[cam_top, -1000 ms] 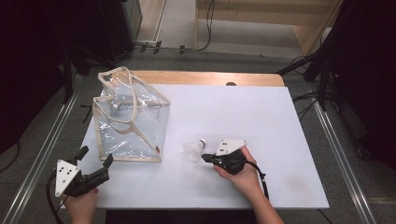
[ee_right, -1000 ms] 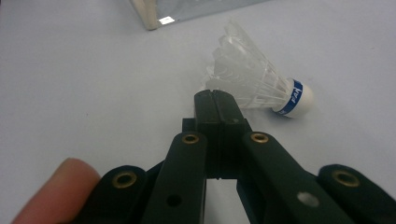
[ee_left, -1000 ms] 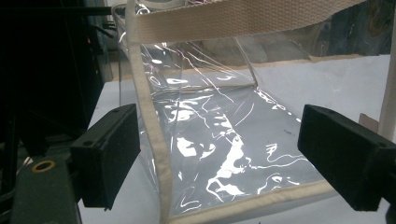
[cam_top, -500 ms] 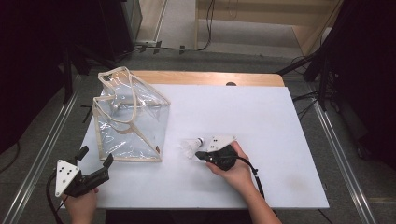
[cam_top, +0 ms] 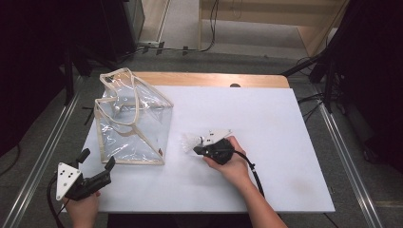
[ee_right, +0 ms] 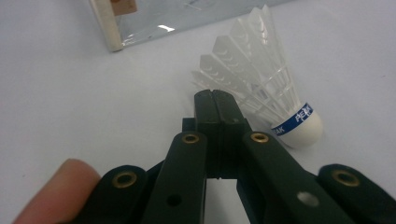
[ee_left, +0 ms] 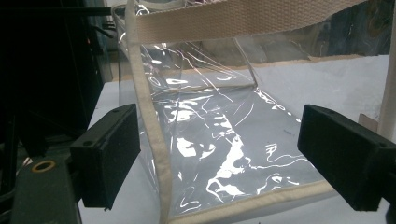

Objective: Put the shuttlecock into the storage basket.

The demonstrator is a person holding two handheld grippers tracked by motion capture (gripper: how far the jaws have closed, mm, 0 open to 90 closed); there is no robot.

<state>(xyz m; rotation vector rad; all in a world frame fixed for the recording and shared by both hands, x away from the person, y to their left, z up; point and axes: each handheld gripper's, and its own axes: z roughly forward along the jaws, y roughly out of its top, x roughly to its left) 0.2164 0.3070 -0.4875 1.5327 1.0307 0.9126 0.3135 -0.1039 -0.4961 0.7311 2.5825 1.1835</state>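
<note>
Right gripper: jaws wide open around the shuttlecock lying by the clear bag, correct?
Not quite. The right gripper view shows the right gripper with its jaws shut together, empty, right beside the shuttlecock, not around it. The shuttlecock does lie on the table near the clear bag.

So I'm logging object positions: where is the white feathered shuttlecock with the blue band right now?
The white feathered shuttlecock lies on its side on the white table, just beyond the shut right gripper, right of the clear plastic tote bag.

You work at a white-topped table (cam_top: 285, 142) with a bare wooden strip (cam_top: 214, 79) along its far edge. Grey floor (cam_top: 266, 61) beyond carries black cables (cam_top: 209, 33). Metal rails (cam_top: 349, 156) flank both sides; surroundings dark.
</note>
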